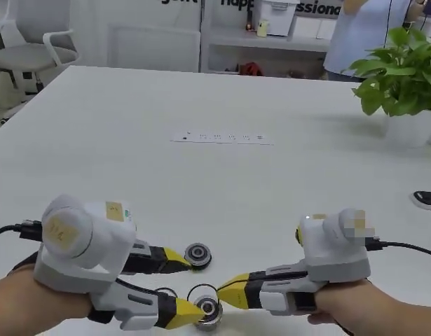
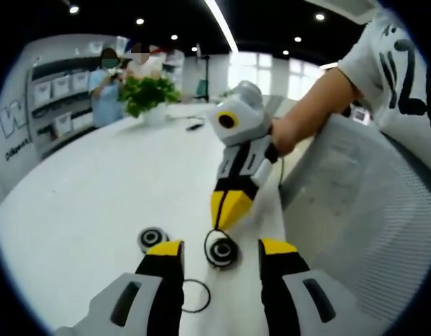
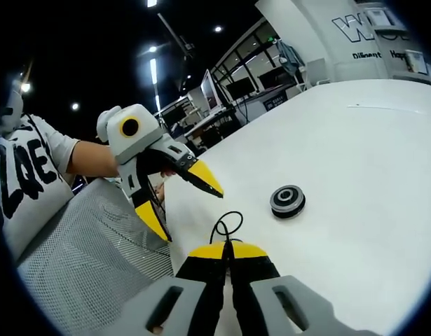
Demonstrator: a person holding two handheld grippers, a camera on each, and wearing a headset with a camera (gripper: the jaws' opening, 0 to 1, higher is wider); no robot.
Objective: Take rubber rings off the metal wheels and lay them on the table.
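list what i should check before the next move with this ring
1. Right gripper shut on the rubber ring: ok.
2. Ring free of the near wheel: not ok, it looks hooked round it.
3. Left gripper bracing that wheel: not ok, jaws open, one on either side.
4. Room on the table to lay it: ok, bare beside the loose ring.
5. Far wheel out of the way: ok.
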